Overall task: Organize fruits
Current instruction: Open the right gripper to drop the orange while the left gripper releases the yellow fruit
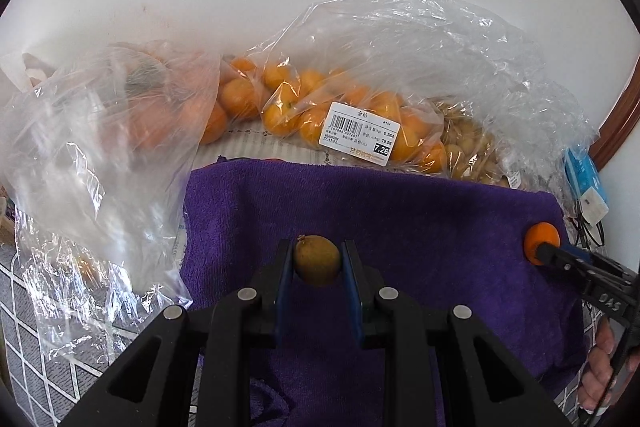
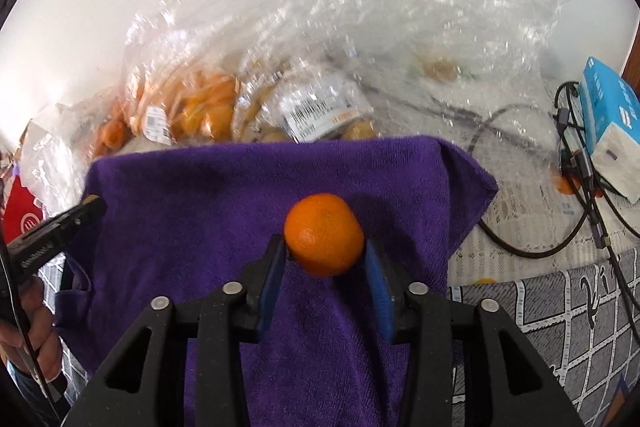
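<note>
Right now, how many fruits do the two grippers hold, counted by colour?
Brown: 1, the small brown fruit in the left gripper
Orange: 1, the orange citrus fruit in the right gripper
Total: 2, both above the purple towel

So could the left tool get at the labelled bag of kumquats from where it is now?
Probably not yet. The left tool is shut on a small brown fruit, so it has no free grip. The path looks open, though: only bare purple towel lies between it and the labelled kumquat bag.
</note>
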`<state>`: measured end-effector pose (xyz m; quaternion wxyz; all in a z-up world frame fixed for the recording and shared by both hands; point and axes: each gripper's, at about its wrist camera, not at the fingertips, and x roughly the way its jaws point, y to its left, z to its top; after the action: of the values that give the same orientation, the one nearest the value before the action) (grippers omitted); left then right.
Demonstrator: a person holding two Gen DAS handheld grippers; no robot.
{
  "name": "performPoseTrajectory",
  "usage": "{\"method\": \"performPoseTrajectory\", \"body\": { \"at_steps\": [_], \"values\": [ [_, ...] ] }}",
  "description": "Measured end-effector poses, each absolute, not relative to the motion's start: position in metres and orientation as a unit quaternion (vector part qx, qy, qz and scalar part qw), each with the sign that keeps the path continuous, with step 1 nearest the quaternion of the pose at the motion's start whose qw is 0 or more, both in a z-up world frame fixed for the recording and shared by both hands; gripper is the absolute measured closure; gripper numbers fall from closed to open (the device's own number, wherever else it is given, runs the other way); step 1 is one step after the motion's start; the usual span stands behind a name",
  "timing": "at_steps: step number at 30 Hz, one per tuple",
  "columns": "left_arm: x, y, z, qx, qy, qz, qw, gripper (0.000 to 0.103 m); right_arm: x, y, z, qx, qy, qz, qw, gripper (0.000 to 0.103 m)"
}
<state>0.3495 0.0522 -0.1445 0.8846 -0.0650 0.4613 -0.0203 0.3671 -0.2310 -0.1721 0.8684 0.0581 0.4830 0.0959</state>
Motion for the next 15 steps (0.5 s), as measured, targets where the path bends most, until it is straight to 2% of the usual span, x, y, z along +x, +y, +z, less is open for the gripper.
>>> {"method": "performPoseTrajectory", "body": {
  "at_steps": [2,15],
  "values": [
    [0.351,0.05,-0.146,-0.059,0.463,-0.015,0.884,0.08,0.362,-0.234,-0.164,0.062,0.465,0.095,0.878,0.044],
    [0.353,0.041,-0.148,-0.056,0.473,-0.013,0.879,0.078,0.348,-0.23,-0.143,0.039,0.429,0.072,0.9,0.044]
  ]
}}
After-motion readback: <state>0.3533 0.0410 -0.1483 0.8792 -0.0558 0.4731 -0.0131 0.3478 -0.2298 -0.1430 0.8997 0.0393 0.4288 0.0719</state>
